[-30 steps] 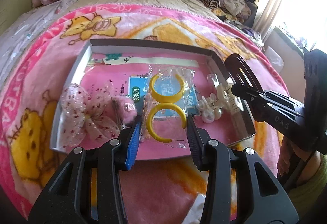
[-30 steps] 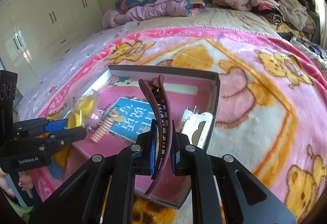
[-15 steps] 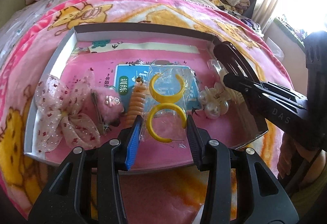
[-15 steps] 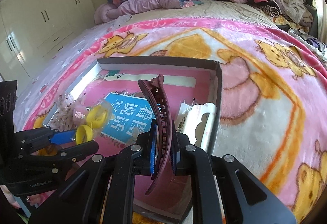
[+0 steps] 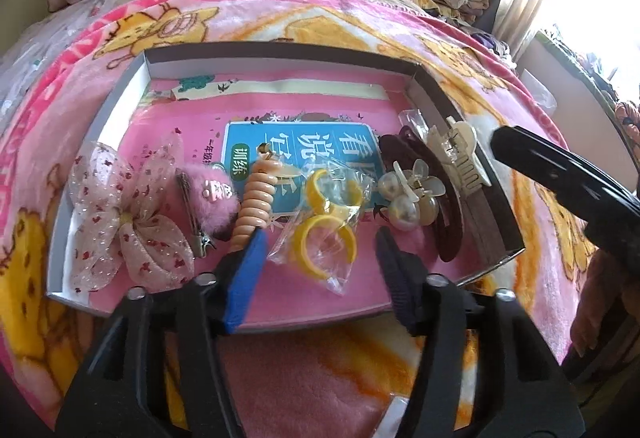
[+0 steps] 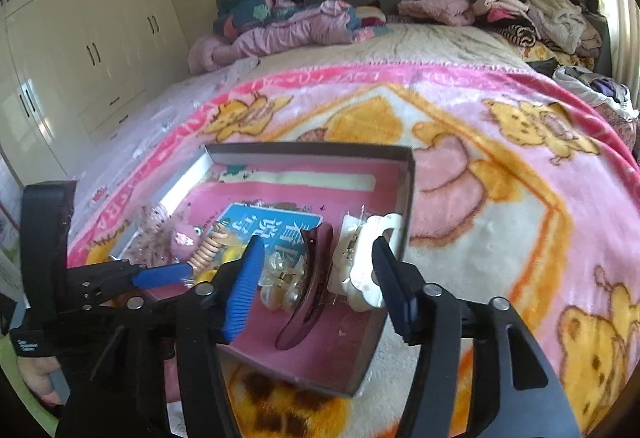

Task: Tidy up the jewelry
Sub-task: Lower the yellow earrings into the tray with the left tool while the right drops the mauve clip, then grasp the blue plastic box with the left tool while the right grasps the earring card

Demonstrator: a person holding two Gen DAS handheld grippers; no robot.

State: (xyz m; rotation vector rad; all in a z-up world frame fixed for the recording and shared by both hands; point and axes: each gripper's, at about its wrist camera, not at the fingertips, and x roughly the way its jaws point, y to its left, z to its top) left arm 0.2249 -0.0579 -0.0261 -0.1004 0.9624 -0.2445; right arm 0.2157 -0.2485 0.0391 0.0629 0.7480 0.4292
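maroon hair clip | in box, between right gripper jaws, just opened, untouched | left gripper likewise over earring bag

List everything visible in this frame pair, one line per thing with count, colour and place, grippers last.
box: 1, shallow, white walls, pink printed floor, on the blanket
blanket: 1, pink and yellow cartoon print, covering the bed
bow: 1, sheer pink, spotted, left end of box
fluffy clip: 1, pink, right of the bow
coil tie: 1, peach, box centre
bagged hoops: 2, yellow, in a clear bag between the left gripper's fingers
pearl flower clip: 1, cream, right of centre
long clip: 1, maroon, lying on the box floor
claw clip: 1, cream, by the right wall
clothes: pile, mixed colours, head of bed
wardrobe: cream, left
left gripper: open, jaws just widened
right gripper: open, jaws just widened
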